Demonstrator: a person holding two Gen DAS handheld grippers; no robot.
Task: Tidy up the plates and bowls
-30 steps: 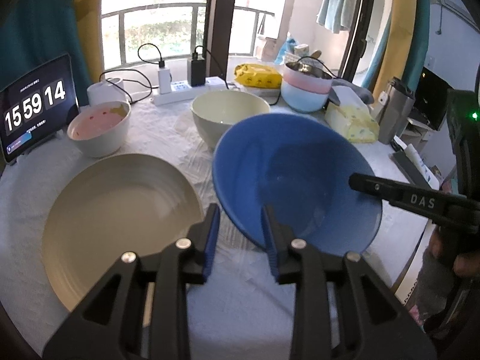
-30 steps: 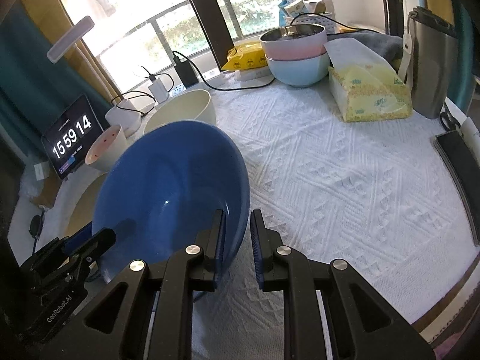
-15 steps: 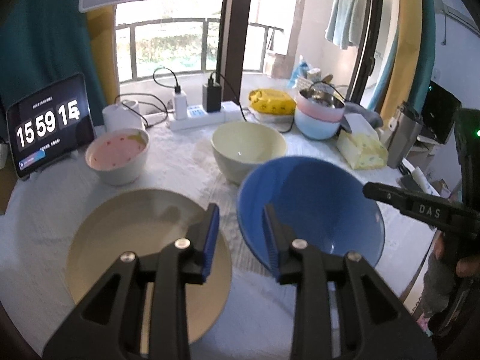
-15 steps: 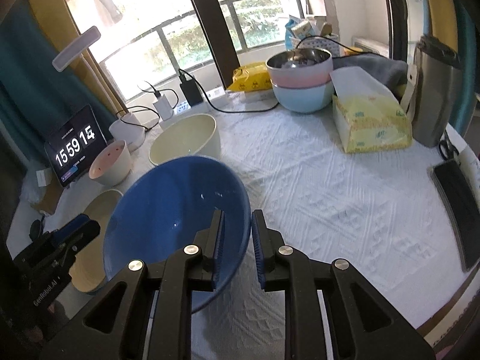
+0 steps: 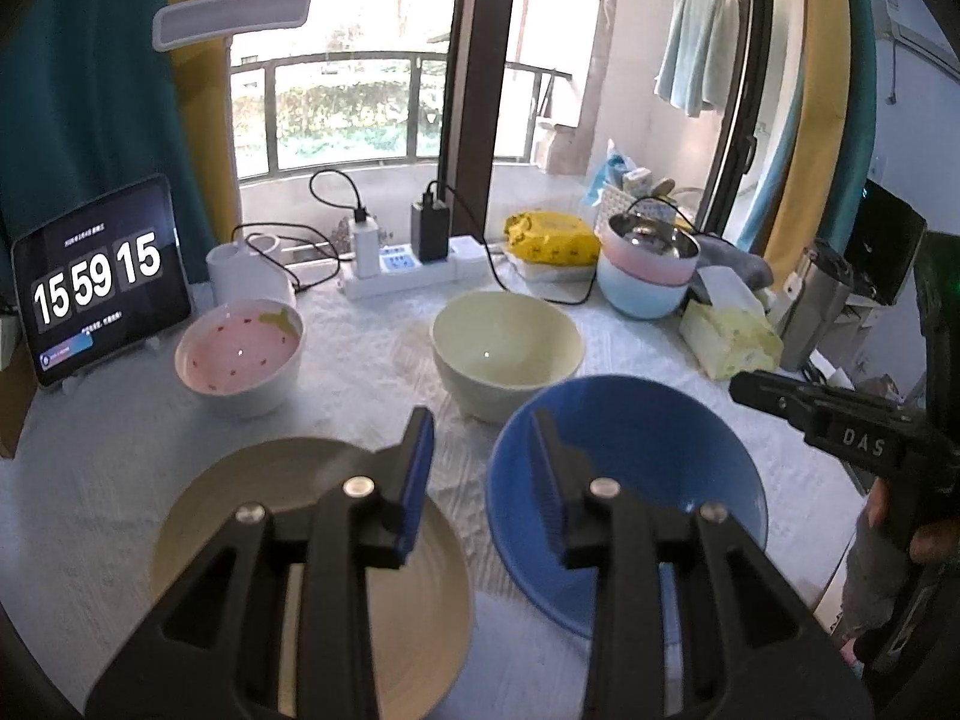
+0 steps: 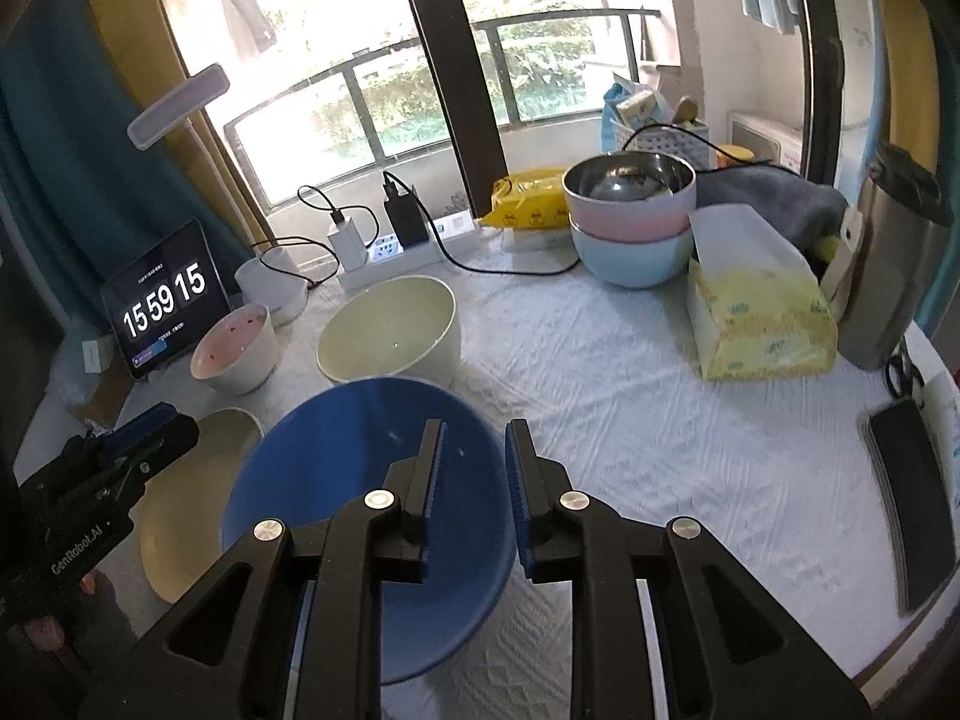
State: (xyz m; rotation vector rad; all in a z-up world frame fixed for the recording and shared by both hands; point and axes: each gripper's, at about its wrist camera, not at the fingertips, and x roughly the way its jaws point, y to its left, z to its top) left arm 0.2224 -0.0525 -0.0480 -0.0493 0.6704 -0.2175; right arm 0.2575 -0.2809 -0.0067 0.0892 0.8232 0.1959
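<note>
A blue bowl (image 5: 636, 468) (image 6: 336, 480) is at the table's near side. My right gripper (image 6: 471, 480) straddles its near rim with one finger inside and one outside, jaws slightly apart, no longer pinching the rim. My left gripper (image 5: 483, 468) is open and empty, hovering between the blue bowl and a beige plate (image 5: 252, 510) (image 6: 192, 492) to its left. A cream bowl (image 5: 507, 351) (image 6: 390, 330) and a pink strawberry bowl (image 5: 240, 354) (image 6: 234, 348) stand further back.
Stacked pink and light-blue bowls (image 6: 630, 222) with a steel one on top stand at the back right. A yellow tissue pack (image 6: 759, 318), a thermos (image 6: 894, 264), a power strip (image 5: 408, 270), a tablet clock (image 5: 96, 282) and a phone (image 6: 912, 492) ring the white table (image 6: 660, 420).
The blue bowl went from tilted and lifted to level and lower near the table. My right jaws have opened a little on its rim. Both grippers pulled back and up.
</note>
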